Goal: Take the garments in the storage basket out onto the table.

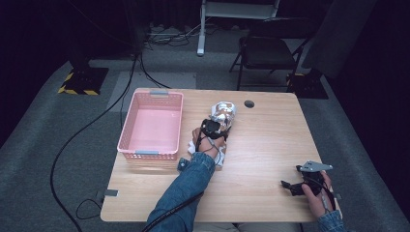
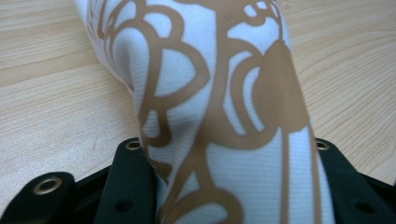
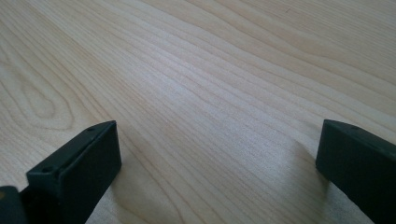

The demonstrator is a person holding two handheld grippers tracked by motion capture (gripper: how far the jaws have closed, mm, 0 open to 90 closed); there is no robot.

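A white cloth with a tan looping pattern lies bunched near the middle of the wooden table. It runs back under the person's left hand toward the front. My left gripper sits on top of it. In the left gripper view the cloth rises between the two black jaws and presses against both, so the left gripper is shut on it. My right gripper rests low at the table's front right corner. In its own view the right gripper is open over bare wood.
A pink plastic basket with nothing in it stands at the table's left side, right beside the left hand. A round cable hole marks the far edge. A folding chair stands behind the table. Cables run over the grey floor on the left.
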